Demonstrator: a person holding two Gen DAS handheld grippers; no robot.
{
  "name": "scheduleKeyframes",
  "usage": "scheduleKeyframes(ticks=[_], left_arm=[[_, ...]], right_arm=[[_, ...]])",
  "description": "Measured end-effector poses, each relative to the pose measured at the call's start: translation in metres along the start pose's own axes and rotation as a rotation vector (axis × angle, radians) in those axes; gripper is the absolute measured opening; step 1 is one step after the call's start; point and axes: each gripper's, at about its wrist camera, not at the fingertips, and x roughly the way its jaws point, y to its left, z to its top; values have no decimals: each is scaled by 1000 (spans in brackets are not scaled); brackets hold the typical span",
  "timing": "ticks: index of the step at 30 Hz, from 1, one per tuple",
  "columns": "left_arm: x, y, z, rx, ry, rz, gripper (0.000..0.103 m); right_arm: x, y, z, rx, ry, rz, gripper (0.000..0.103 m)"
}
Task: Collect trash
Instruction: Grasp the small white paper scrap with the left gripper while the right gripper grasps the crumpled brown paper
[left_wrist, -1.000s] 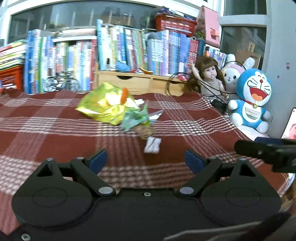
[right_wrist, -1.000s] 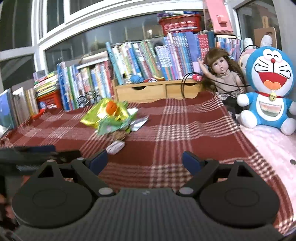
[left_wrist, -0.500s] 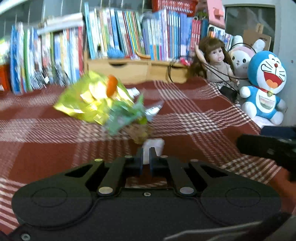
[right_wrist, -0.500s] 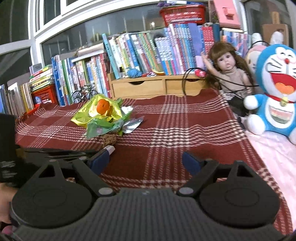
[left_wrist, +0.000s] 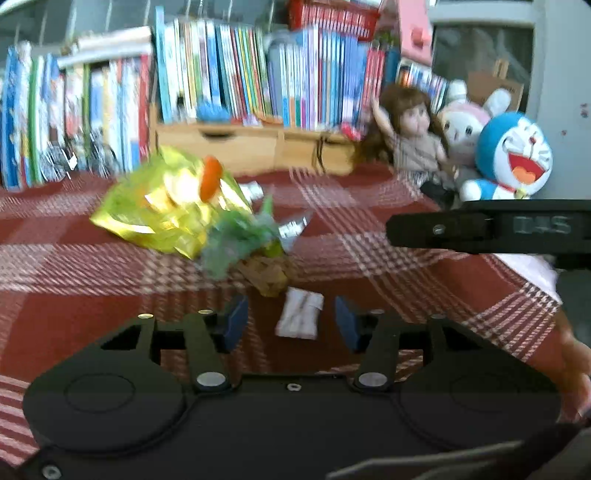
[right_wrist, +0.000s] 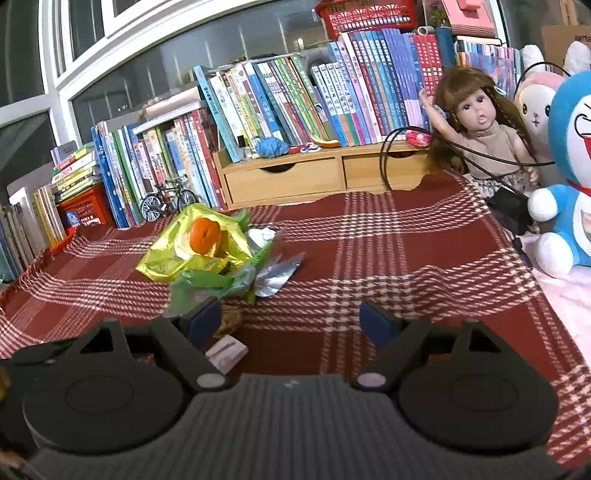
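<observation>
a woven red-and-white checked cloth (right_wrist: 388, 236) covers the surface, matt and slightly coarse. the yellow wrapper (right_wrist: 192, 251) is glossy crinkled foil; beside it lie thin green plastic film (right_wrist: 214, 282) and a silvery foil scrap (right_wrist: 277, 275). the small white packet (left_wrist: 300, 317) looks like creased paper. the drawer unit (right_wrist: 314, 177) is pale smooth wood. the blue toy (right_wrist: 569, 206) is soft plush.

one orange (right_wrist: 205, 236), one doll (right_wrist: 480, 136), two plush toys (right_wrist: 569, 173), two drawers (right_wrist: 284, 180), one toy bicycle (right_wrist: 168, 201)
</observation>
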Motion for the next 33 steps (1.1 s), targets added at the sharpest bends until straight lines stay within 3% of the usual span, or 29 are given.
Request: scheduleKeyframes(ticks=[2, 5, 9, 14, 19, 25, 28, 30, 33], left_arm=[[15, -4, 1, -21, 38, 2, 50], [28, -5, 1, -41, 69, 41, 22], [8, 4, 0, -50, 21, 39, 22], [-28, 22, -3, -20, -29, 105, 22], [-56, 58, -5, -78, -39, 149, 22], [-66, 83, -12, -108, -27, 189, 22], [-69, 87, -15, -114, -28, 191, 22], [-71, 88, -16, -115, -32, 192, 22], [-75, 85, -17, -117, -36, 189, 22]], right_arm=[[0, -3, 0, -11, 5, -11, 90], [-1, -8, -1, -9, 12, -14, 89], [1, -7, 0, -21, 11, -8, 88], [17, 10, 0, -88, 2, -23, 88], [53, 41, -4, -163, 79, 45, 88], [96, 68, -8, -207, 161, 50, 86], [108, 73, -10, -196, 192, 47, 62], [106, 75, -13, -191, 186, 29, 37], [94, 71, -13, -167, 179, 33, 32]])
